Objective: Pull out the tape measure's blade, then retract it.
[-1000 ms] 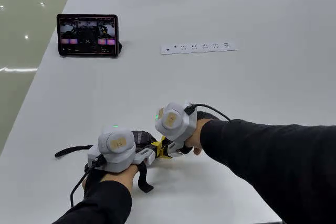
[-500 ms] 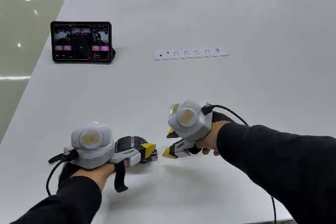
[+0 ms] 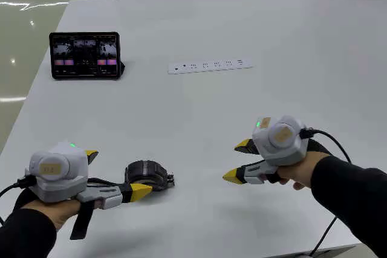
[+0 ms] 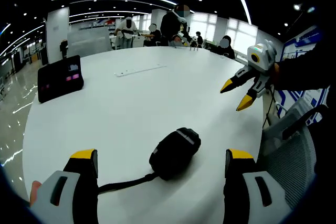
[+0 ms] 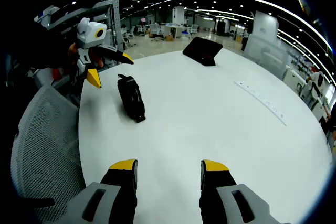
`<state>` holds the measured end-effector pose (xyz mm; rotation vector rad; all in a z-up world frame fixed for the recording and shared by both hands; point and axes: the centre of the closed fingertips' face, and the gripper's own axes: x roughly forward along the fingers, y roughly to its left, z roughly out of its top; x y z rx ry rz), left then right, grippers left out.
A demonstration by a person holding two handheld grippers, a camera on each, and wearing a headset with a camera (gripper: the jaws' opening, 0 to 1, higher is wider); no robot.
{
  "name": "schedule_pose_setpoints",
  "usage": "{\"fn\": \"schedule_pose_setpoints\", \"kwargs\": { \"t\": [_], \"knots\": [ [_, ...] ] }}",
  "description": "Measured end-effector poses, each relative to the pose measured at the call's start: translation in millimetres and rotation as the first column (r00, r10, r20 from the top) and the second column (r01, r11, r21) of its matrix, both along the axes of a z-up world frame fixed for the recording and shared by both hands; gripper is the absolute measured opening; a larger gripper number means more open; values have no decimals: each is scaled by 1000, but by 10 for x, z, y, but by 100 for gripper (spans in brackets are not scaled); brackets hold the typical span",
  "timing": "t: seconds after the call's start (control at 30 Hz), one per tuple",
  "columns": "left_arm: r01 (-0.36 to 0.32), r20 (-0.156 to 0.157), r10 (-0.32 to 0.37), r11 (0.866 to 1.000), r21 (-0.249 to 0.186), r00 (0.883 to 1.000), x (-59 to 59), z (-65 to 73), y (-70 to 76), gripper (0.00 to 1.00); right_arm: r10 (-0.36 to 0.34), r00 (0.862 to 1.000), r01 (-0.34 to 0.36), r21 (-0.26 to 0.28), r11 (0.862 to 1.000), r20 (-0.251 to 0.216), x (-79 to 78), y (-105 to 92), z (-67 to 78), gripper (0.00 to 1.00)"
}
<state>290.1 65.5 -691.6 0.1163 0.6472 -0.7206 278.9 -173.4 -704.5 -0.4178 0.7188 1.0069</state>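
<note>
1. While the left gripper (image 3: 117, 172) (image 4: 161, 156) has its two yellow-tipped jaws spread wide, it holds nothing. The round black tape measure (image 3: 148, 174) (image 4: 176, 150) sits just in front, between the tips. I cannot tell if a tip touches it.
2. The right gripper (image 3: 236, 161) (image 5: 169, 166) has its jaws partly apart and holds nothing. It is well away from the tape measure, off to the right.
3. The tape measure lies flat on the big white table (image 3: 284, 52). Its thin black strap (image 4: 123, 184) trails back toward the left gripper.
4. One second ago the two grippers were close together right at the tape measure. Now they are far apart, and it lies by the left one.
5. Farther back stand a black tablet with a lit screen (image 3: 84, 54) and a long white power strip (image 3: 208, 64).
</note>
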Motion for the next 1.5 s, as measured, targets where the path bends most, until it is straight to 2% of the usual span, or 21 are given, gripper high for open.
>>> {"fn": "schedule_pose_setpoints", "kwargs": {
  "t": [0.13, 0.2, 0.27, 0.33, 0.47, 0.67, 0.73, 0.8, 0.97, 1.1, 1.17, 1.43, 1.47, 1.5],
  "knots": [
    [12, -13, -11, 999, 40, 1000, -53, -51, 155, 99, -20, 1000, 20, -1, 1000, 15, -74, -224, 48, 50],
    [10, -33, -9, 999, 34, 999, -89, -57, 229, 99, -40, 999, 40, 13, 999, 17, -111, -352, 70, 54],
    [4, -39, -3, 999, 35, 999, -116, -59, 299, 99, -72, 997, 72, 28, 997, 5, -151, -485, 72, 56],
    [2, -47, -1, 999, 37, 999, -150, -59, 363, 99, -107, 994, 107, 18, 994, -2, -176, -648, 32, 58],
    [-5, -48, 7, 999, 39, 999, -192, -53, 475, 99, -148, 989, 148, 20, 989, -23, -266, -876, 15, 64],
    [-30, -46, 32, 999, 40, 998, -226, -57, 606, 99, -194, 981, 194, 43, 980, -14, -407, -1147, 50, 73],
    [-25, -36, 28, 998, 62, 999, -226, -79, 620, 99, -212, 977, 213, 49, 976, -15, -438, -1227, 41, 76],
    [-18, -45, 21, 998, 61, 999, -240, -85, 605, 99, -225, 974, 226, 53, 973, -11, -459, -1274, 44, 80],
    [-4, -42, 7, 998, 63, 999, -266, -53, 584, 99, -253, 967, 252, 64, 966, 10, -489, -1408, 45, 88],
    [2, -43, 1, 998, 66, 999, -288, -38, 623, 99, -230, 973, 229, 46, 972, 20, -537, -1458, 2, 95],
    [4, -47, -1, 997, 71, 999, -312, -29, 652, 99, -212, 977, 211, 71, 975, 10, -560, -1434, 29, 99],
    [-2, -42, 5, 997, 80, 999, -344, -17, 743, 99, -219, 976, 218, 67, 974, 12, -543, -1521, 92, 99],
    [-1, -47, 5, 997, 79, 999, -350, -18, 742, 99, -219, 976, 217, 67, 974, 12, -545, -1520, 96, 99],
    [11, -66, -7, 997, 73, 998, -381, -25, 725, 99, -217, 976, 216, 65, 974, 13, -547, -1528, 87, 99]
  ]
}}
